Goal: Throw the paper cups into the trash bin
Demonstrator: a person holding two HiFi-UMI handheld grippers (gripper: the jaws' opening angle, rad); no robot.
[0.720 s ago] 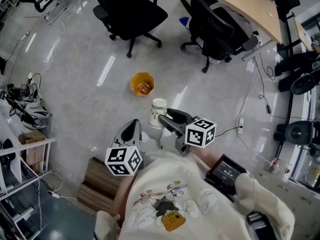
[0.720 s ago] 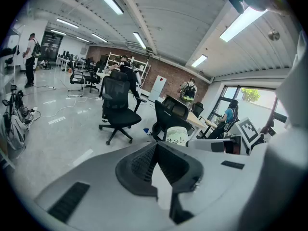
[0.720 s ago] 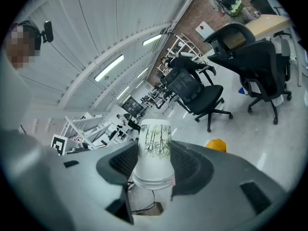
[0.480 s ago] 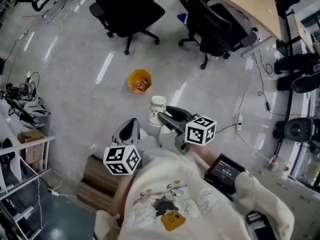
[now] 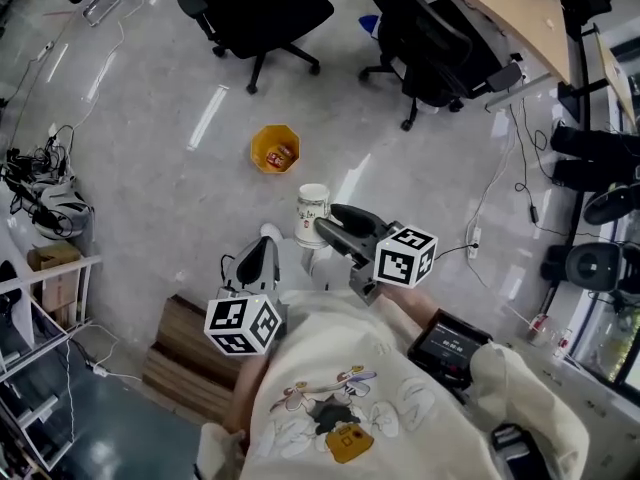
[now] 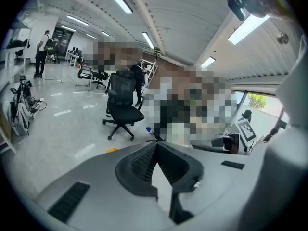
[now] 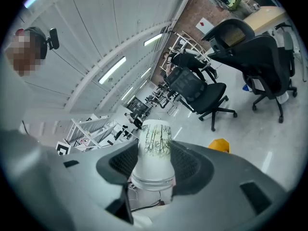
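- While the left gripper [image 5: 262, 256] hangs at the near left, its jaws are pressed together on nothing, so it plays no part in the throw as things stand.
- A little farther out, the yellow trash bin [image 5: 274, 151] stands open-topped on the grey floor [image 5: 150, 178], with something red lying inside it.
- To the right of the bin and nearer the person, the paper cup [image 5: 313, 212] is off the floor, clamped from both sides by the right gripper [image 5: 330, 230].
- In the right gripper view, the cup [image 7: 154, 150] lies lengthwise along the jaws, wide rim toward the gripper's body and narrow base pointing away.
- What the coming move turns on: the bin lies far and slightly left of the held cup, well apart from it, and not yet under it.
- The right gripper is the nearer one to the bin's mouth and already has the load, so the carry should be outward and leftward before the jaws let go.
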